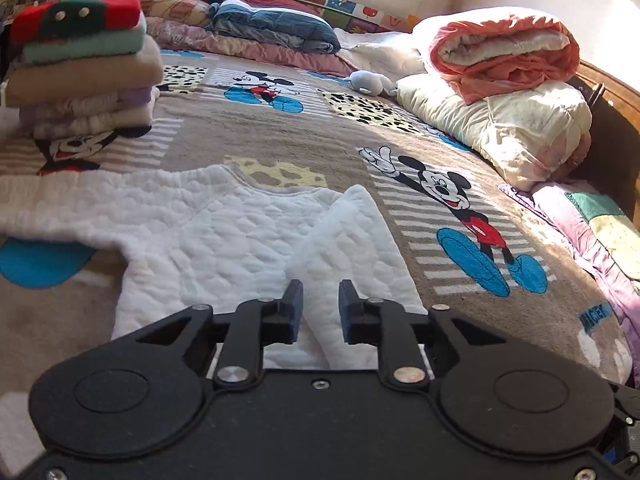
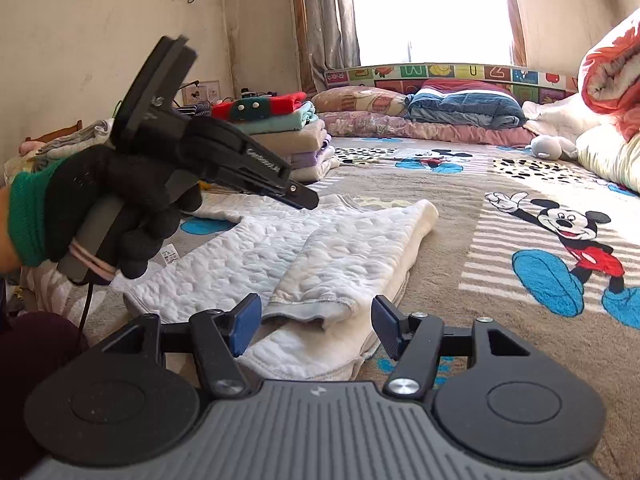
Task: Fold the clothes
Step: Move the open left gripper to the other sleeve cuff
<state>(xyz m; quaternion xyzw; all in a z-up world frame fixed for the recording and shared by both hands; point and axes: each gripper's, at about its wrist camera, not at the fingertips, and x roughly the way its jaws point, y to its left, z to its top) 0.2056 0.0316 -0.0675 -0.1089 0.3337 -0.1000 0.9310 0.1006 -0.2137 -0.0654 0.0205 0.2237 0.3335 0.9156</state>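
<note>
A white quilted top (image 1: 224, 232) lies flat on the cartoon-mouse bedspread (image 1: 320, 132), with one sleeve (image 1: 352, 236) folded in over its body. My left gripper (image 1: 320, 306) hovers over the sleeve's lower part, open by a narrow gap with nothing in it. In the right wrist view a gloved hand (image 2: 100, 208) holds that left gripper (image 2: 304, 199) in the air above the top (image 2: 256, 252). My right gripper (image 2: 317, 318) stands wide open at the near end of the top, the sleeve cuff (image 2: 312, 304) lying between and just beyond its fingers.
A stack of folded clothes (image 1: 84, 76) (image 2: 280, 132) stands at the bed's far left. Pillows (image 1: 276, 28) line the headboard. A rolled orange blanket (image 1: 504, 48) on a cream duvet (image 1: 500, 124) fills the right side, next to a grey plush toy (image 1: 368, 82).
</note>
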